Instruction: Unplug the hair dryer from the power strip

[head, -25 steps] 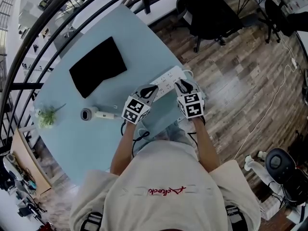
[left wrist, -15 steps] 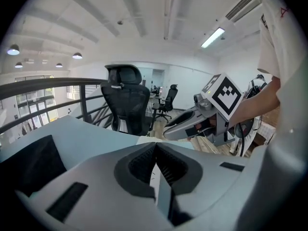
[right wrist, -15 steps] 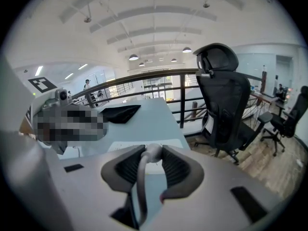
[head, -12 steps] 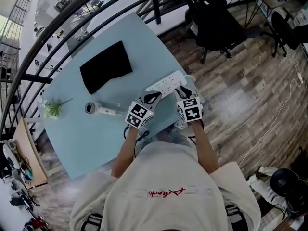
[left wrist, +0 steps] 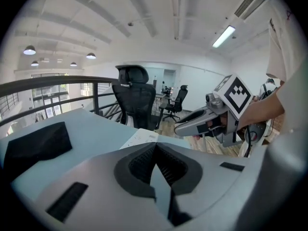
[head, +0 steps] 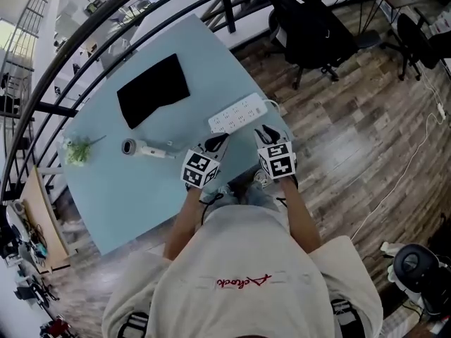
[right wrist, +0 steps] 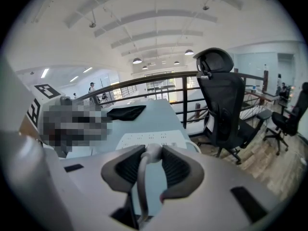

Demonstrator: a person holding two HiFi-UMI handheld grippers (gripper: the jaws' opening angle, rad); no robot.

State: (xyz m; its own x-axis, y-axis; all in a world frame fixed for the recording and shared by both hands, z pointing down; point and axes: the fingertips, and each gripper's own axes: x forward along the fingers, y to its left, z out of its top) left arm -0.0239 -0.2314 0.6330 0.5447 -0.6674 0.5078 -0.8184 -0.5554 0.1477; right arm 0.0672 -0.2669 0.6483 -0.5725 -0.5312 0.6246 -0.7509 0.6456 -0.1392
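Observation:
The white power strip (head: 238, 113) lies on the pale blue table (head: 120, 196), near its right edge. The hair dryer (head: 141, 148) lies left of it, grey nozzle pointing left. My right gripper (head: 264, 131) hovers just short of the strip's right end, shut on a white plug (right wrist: 153, 154) whose cord (right wrist: 141, 182) drops between the jaws. The plug is clear of the strip (right wrist: 149, 139). My left gripper (head: 218, 141) hangs beside it, short of the strip's middle. In the left gripper view the left gripper (left wrist: 155, 150) is shut with nothing in it, and the strip (left wrist: 142, 137) lies ahead.
A black pad (head: 153, 90) lies at the table's far side and a small green plant (head: 77, 150) at its left edge. A dark railing (head: 84, 30) curves behind the table. Black office chairs (head: 310, 27) stand on the wooden floor (head: 352, 139) to the right.
Both grippers have drawn back from the power strip toward the person and risen a little. The right one has brought the white plug away from the strip with it.

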